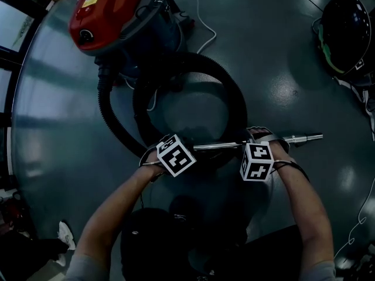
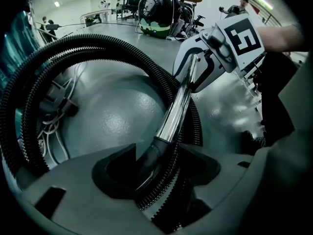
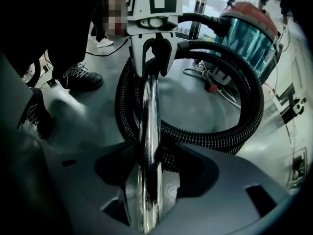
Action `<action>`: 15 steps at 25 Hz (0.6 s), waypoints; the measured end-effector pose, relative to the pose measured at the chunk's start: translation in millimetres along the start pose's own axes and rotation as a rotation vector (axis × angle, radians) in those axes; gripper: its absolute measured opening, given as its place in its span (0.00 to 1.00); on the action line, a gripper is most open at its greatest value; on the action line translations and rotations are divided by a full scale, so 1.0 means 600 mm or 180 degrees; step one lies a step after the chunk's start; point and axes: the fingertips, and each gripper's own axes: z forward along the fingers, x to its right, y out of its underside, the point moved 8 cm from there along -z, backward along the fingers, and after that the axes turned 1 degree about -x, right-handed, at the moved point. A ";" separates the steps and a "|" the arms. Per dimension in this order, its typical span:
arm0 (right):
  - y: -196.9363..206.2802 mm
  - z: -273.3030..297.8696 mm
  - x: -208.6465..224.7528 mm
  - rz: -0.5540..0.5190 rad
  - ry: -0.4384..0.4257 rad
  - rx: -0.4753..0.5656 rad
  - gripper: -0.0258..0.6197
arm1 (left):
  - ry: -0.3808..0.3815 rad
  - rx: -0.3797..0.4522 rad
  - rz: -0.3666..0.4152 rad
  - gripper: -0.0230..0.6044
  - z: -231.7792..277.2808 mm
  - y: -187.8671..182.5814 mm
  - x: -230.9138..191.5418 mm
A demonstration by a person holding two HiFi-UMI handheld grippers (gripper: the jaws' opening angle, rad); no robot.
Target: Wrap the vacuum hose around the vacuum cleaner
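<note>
Chrome wand (image 3: 149, 126) passes between the fingers (image 3: 220, 180) of the right gripper (image 3: 149, 180), which stand partly apart and loose around it, with a slim gap at one side. On the left gripper (image 2: 155, 168) the fingers (image 2: 63, 185) are closed narrowly on the black cuff (image 2: 146, 160), where the ribbed vacuum hose (image 1: 237, 107) joins the wand. The wand's free end sticks out past the right gripper. Beyond the grippers the hose lies in overlapping loops on the grey floor (image 1: 281, 51), its far end plugged into the red-topped vacuum cleaner (image 1: 108, 10). It lies beside the cleaner, not wound around it. A white cable (image 1: 205, 34) trails near the cleaner, and a black helmet (image 1: 345, 34) sits well apart.
</note>
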 end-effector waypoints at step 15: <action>0.002 -0.026 -0.021 0.0177 -0.0348 0.0147 0.38 | 0.0109 0.0137 -0.0133 0.48 -0.035 -0.008 0.017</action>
